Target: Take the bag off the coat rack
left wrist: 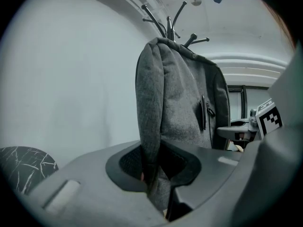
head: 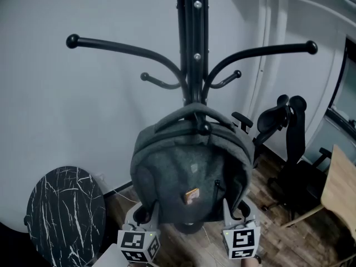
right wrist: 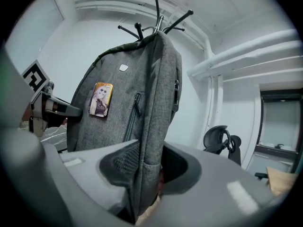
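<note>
Your one bag (head: 189, 171) hangs on the one coat rack (head: 192, 49). Its top handle (head: 194, 113) is looped over a low hook (head: 204, 128) at the bag's 12 o'clock, and its long axis runs straight down from 12 to 6.

You have two grippers on it, and neither is nearer than the other. The left gripper (left wrist: 158, 167) sits at the bag's 7 o'clock with its jaws pinched on the grey side edge. The right gripper (right wrist: 149, 169) sits at 5 o'clock, and the other side edge fills the space between its pads.

From both grippers the hook lies up at 12 o'clock. My judgement is that the coming lift must carry the handle up over that hook's tip before you draw the bag toward you.

Four other prongs stand free above the bag: two long and two short.
</note>
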A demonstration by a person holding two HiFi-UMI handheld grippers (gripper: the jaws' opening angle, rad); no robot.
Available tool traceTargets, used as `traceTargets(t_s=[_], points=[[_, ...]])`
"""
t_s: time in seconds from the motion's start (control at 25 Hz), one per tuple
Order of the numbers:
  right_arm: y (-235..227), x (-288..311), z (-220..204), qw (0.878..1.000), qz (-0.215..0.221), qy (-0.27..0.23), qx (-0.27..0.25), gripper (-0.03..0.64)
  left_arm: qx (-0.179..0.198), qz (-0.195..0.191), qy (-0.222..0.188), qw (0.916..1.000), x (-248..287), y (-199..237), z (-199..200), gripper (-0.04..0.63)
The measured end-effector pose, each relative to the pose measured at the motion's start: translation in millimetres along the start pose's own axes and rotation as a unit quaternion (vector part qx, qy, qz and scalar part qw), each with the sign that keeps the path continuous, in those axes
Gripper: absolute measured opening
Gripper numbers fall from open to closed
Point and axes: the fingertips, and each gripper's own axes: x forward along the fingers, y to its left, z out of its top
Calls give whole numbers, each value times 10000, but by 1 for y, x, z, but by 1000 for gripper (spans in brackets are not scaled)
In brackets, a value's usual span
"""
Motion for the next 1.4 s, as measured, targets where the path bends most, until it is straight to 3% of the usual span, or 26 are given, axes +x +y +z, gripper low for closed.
traceTargets(t_s=[1.4], points=[[11,-84,23,9984,100,-539,-110,110,80,316,-427,9986,-88,-32,17,74]])
